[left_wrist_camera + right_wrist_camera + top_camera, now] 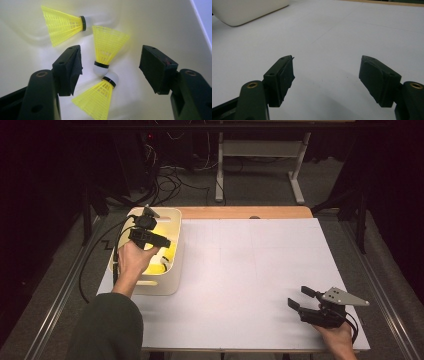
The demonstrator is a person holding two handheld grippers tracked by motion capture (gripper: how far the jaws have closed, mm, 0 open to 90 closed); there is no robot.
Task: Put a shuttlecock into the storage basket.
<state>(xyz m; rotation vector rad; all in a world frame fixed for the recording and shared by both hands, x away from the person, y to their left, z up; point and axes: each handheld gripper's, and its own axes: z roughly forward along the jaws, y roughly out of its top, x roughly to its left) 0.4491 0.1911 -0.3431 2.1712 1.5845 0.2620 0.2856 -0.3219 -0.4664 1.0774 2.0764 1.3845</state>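
Lying in bin: mid shuttlecock cork toward left gripper.

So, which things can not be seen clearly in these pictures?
- Bin, high view: the left hand and left gripper cover most of its inside; its contents are just yellow glare.
- Lowest shuttlecock, left gripper view: its skirt is cut off by the bottom edge.
- Bin, right gripper view: cut off by the top edge, only a corner shows.
- Room beyond the table, high view: too dark.
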